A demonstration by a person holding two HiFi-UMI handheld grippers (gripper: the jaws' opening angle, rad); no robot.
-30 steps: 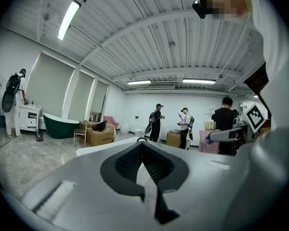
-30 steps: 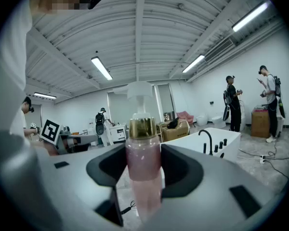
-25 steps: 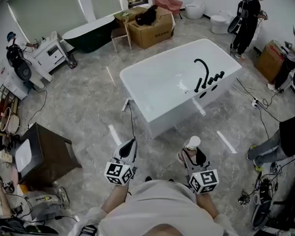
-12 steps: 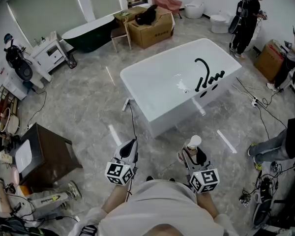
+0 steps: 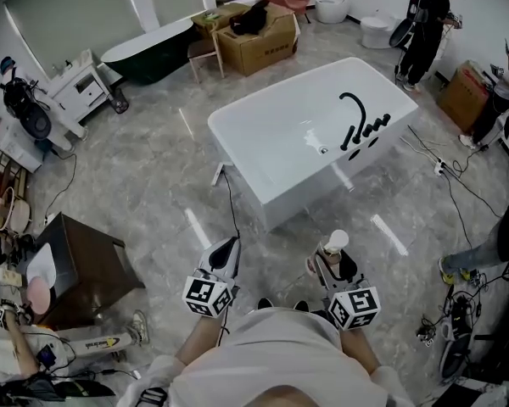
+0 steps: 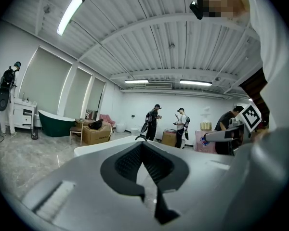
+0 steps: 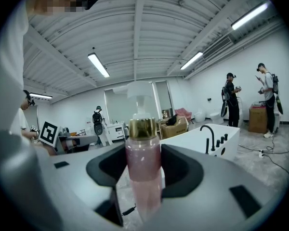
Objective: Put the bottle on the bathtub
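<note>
A pink pump bottle [image 7: 143, 170] with a gold collar and white pump stands upright between the jaws of my right gripper [image 7: 143, 177], which is shut on it. From above, the bottle [image 5: 332, 246] shows its white top just ahead of the right gripper [image 5: 334, 263]. My left gripper [image 5: 225, 254] is held beside it, shut and empty, jaws together [image 6: 145, 165]. The white bathtub [image 5: 263, 151] with a black faucet [image 5: 356, 117] stands on the floor ahead of both grippers; its near rim is roughly a step away. It also shows to the right in the right gripper view as the bathtub [image 7: 192, 138].
A dark cabinet [image 5: 81, 265] stands at left. A cardboard box [image 5: 259, 41] and a dark green tub [image 5: 144, 49] are at the back. People stand at the far right [image 5: 424, 24]; a seated person [image 5: 34, 354] is lower left. Cables [image 5: 445, 185] lie on the floor to the right.
The view has shifted a little toward the bathtub. Both grippers keep their places in front of me, the bottle still held. The person at lower left has moved.
</note>
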